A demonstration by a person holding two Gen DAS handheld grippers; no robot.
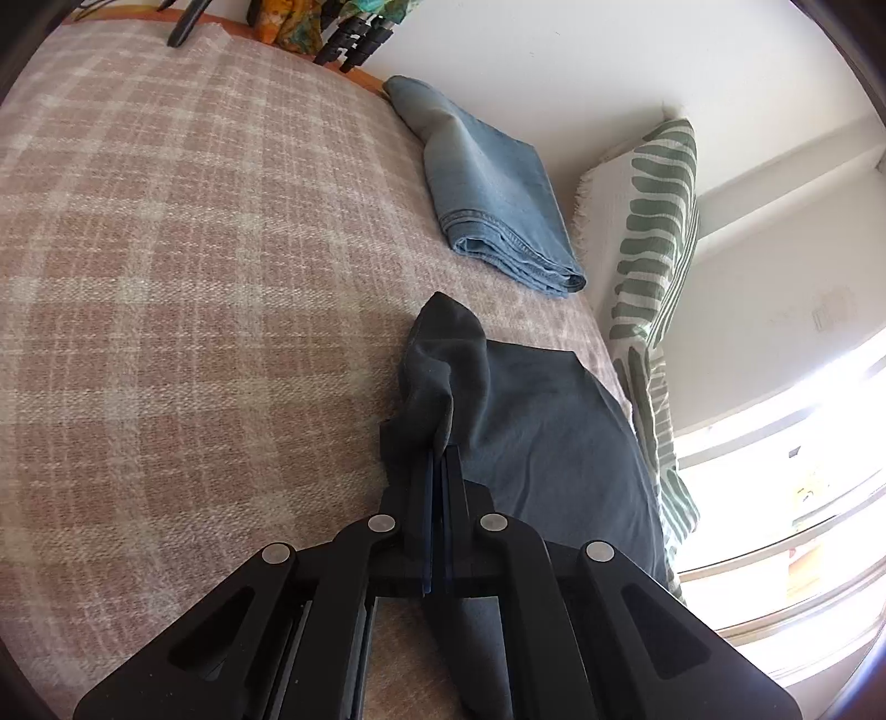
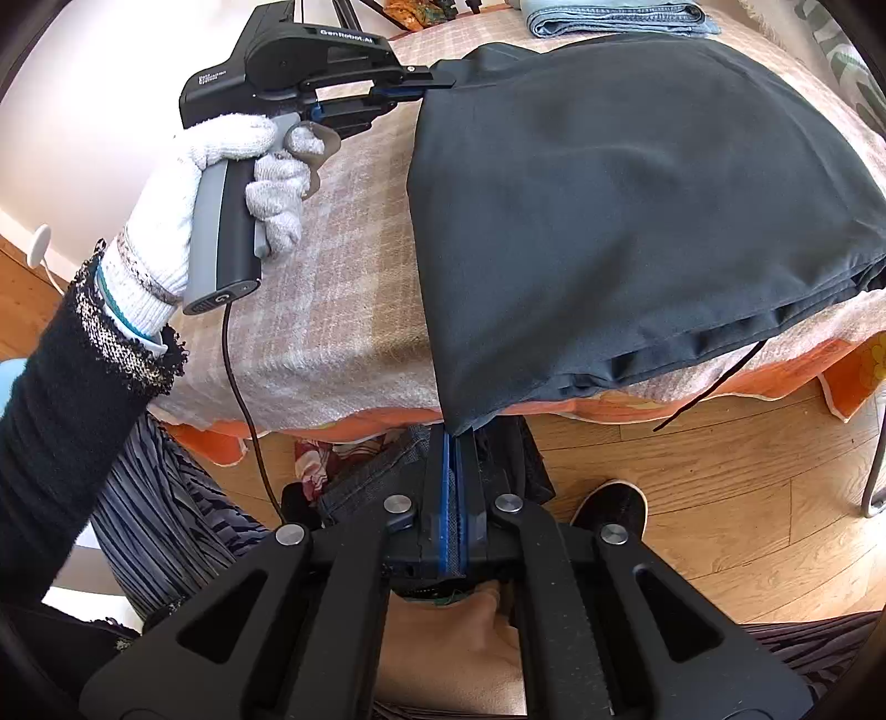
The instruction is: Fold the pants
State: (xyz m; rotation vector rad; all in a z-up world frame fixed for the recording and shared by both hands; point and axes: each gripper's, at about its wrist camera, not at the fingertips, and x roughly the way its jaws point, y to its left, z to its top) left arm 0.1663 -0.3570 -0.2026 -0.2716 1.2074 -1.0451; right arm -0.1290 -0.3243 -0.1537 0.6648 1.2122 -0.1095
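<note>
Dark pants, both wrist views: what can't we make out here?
- Dark pants, right wrist view: layer count; the top layer covers whatever lies beneath.
- Left wrist view: the pants' near end, hidden behind the left gripper.
- Right gripper: how much fabric it pinches; its shut fingers cover it.
- Folded jeans: cut off by the right wrist view's top edge.

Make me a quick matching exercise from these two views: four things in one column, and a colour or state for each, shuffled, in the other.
Things:
1. dark pants
2. folded jeans
3. cushion
4. glove

Descriptions:
A. white, wrapped around a gripper handle
B. green and white pattern, leaning at the wall
C. pinched at two corners by shut grippers
D. light blue, lying folded on the checked blanket

Pairs: 1-C, 2-D, 3-B, 4-A
</note>
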